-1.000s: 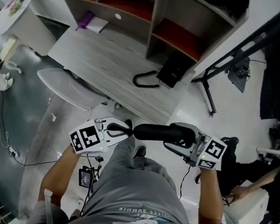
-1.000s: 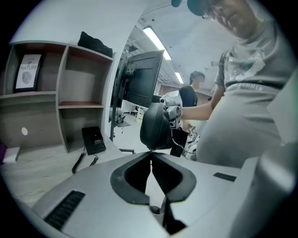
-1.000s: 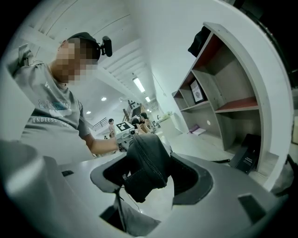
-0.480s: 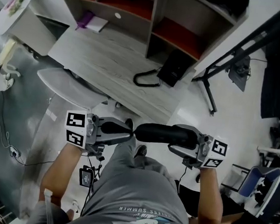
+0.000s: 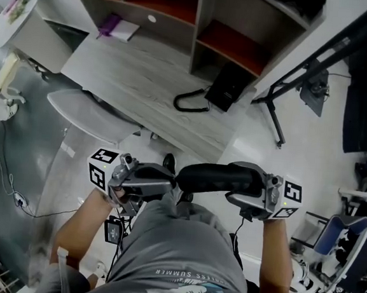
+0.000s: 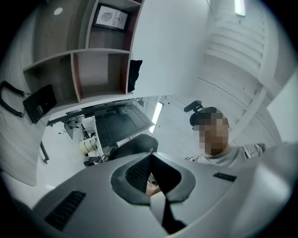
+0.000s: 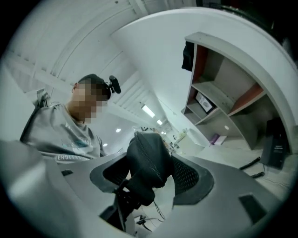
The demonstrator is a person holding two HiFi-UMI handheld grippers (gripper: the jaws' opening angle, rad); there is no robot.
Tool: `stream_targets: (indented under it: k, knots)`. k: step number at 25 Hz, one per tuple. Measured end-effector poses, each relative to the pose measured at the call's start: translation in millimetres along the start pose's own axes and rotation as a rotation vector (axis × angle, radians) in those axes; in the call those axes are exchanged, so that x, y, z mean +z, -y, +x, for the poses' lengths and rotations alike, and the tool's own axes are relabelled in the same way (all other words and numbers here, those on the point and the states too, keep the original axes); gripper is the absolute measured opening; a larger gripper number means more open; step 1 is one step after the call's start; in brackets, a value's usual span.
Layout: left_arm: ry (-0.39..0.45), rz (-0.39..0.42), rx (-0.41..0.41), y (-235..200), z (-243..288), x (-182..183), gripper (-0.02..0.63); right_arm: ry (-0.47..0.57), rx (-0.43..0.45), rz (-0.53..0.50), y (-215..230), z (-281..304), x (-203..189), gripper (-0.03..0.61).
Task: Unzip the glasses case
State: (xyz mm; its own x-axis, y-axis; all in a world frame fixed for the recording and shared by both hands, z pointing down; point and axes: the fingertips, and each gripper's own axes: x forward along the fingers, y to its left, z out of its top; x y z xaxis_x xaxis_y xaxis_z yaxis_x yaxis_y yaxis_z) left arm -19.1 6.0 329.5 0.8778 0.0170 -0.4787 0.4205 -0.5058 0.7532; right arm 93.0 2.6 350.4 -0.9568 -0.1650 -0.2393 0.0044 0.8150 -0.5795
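We judge the task hardly begun. The glasses case (image 5: 214, 176) is held in the air in front of us, above our lap and well apart from the wooden bench (image 5: 132, 74). No gap shows between its two halves in any view.

The right tool (image 5: 235, 180) does the holding. Its jaws stand fairly wide and clamp the right end of the case, and in the right gripper view the ribbed pads (image 7: 188, 176) press on both sides of the body. The left tool (image 5: 169, 182) sits at the other end with its tip against the case. In the left gripper view its jaws are pressed fully together. We cannot tell whether the zip pull is pinched between them, because only a sliver of something pale shows in the slit there.

So the steadying grip seems done, and perhaps the catch on the pull. What is left is the whole run of the zip round the rim, then showing the case open.

The case itself is a black, oblong, rounded shell lying roughly level between the two tools. It has a matt, slightly textured skin that looks firm rather than floppy. In the right gripper view the zip (image 7: 156, 160) reads as a fine toothed line curving over the end of the case (image 7: 139, 162). It looks closed along the stretch we can see.
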Motion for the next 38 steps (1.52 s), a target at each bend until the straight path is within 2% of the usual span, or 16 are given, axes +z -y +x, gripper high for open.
stream_targets:
  k: [6,10,13,15,17,22,24,26,29,32,38]
  knots:
    - [0.008,-0.058,-0.024,-6,9,-12,-0.002,0.333,0.018,0.088,3,-12,39,0.351]
    - [0.026,-0.099,-0.022,-11,12,-17,-0.003,0.508,0.011,0.145,4,-18,53,0.356]
    - [0.049,-0.123,0.016,-20,12,-19,-0.002,0.609,-0.014,0.149,3,-23,68,0.329]
    - [0.068,-0.138,0.057,-28,8,-20,-0.002,0.595,-0.039,0.102,0,-21,74,0.313]
    - [0.067,-0.139,0.111,-38,2,-20,-0.002,0.522,-0.088,0.038,-3,-11,77,0.301]
    - [-0.089,-0.025,0.309,-58,-7,-35,-0.002,0.28,-0.208,-0.063,-6,11,71,0.287]
    - [-0.138,0.008,0.358,-63,-10,-38,-0.002,0.212,-0.24,-0.091,-3,11,65,0.282]
    - [-0.156,0.02,0.343,-58,-10,-37,-0.002,0.181,-0.254,-0.089,3,7,59,0.278]
    - [-0.176,0.038,0.293,-44,-2,-35,-0.002,0.187,-0.244,-0.054,7,0,54,0.278]
    - [-0.188,0.056,0.306,-40,2,-33,-0.002,0.198,-0.248,-0.045,10,0,51,0.278]
    - [-0.181,0.099,0.353,-39,9,-28,-0.002,0.152,-0.291,-0.09,14,13,38,0.281]
